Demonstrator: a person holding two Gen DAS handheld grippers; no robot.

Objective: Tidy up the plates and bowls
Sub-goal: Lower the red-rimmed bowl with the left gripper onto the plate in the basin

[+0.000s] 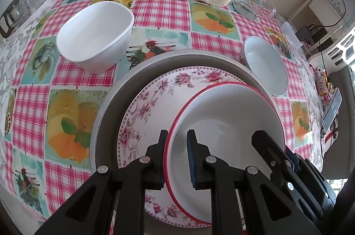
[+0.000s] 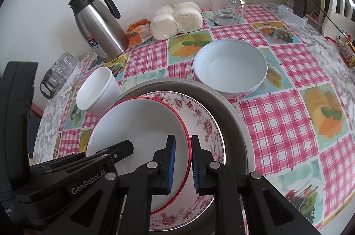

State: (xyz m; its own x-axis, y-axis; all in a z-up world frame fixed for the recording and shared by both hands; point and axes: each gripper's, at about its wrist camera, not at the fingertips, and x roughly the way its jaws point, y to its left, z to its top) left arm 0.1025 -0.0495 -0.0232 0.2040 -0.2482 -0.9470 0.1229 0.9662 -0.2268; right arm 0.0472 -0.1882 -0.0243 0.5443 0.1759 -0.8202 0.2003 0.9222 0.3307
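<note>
The left gripper [image 1: 176,157] and right gripper [image 2: 183,162] are matte black plastic, each with two angular fingers [image 1: 155,159] lined with blue ribbed pads [image 2: 172,165]. Round silver pivot pins [image 2: 152,164] join the linkage arms. White "GenRobot.AI" lettering [image 2: 88,184] marks one housing; small screws [image 1: 272,162] fasten the other.

The red-rimmed white plate [image 1: 224,115] lies on the floral-bordered plate [image 1: 150,101], itself in the grey round tray [image 1: 115,101]; behind the tray sit the square white bowl [image 1: 95,35] left, the round pale bowl [image 1: 266,64] right
</note>
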